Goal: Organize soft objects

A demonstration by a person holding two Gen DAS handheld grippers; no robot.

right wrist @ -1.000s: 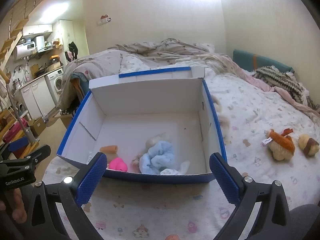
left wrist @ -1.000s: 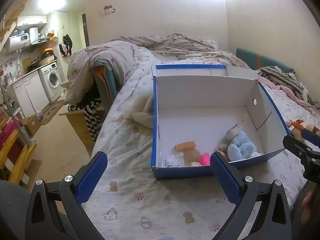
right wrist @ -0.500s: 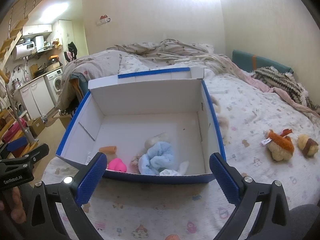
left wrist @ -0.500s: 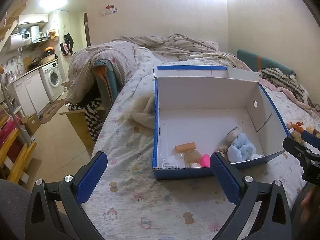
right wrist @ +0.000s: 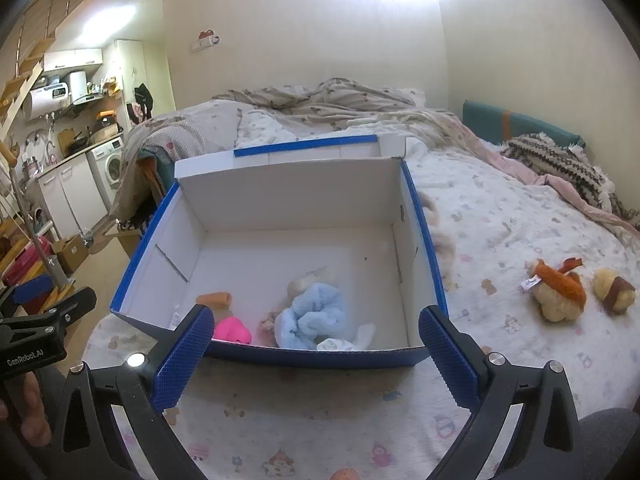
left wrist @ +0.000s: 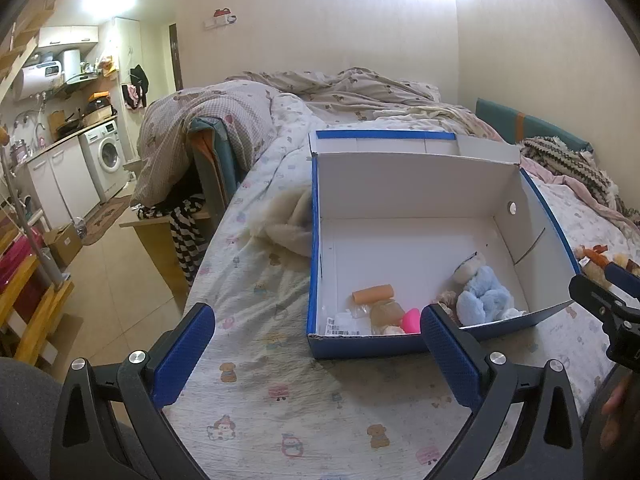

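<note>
Both grippers (left wrist: 316, 344) (right wrist: 314, 344) gape empty before blue-edged white box (right wrist: 296, 208) holding plush toys (right wrist: 316, 316).

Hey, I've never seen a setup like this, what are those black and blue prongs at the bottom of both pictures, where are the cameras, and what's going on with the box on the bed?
No robot here: a person holds a hand-held gripper in each hand, with a wide-angle camera looking forward along its two blue-padded fingers. One picture is from the left gripper, the other from the right gripper. Each also shows the other gripper at its edge.

Both are open and hold nothing.

In front of them a white box with blue edges sits on a bed with a cartoon-print sheet. Inside the box lie a light blue plush, a pink toy, an orange roll and a few smaller soft things.

To the right of the box, two plush toys lie on the sheet: an orange and cream one and a small brown and tan one.
</note>
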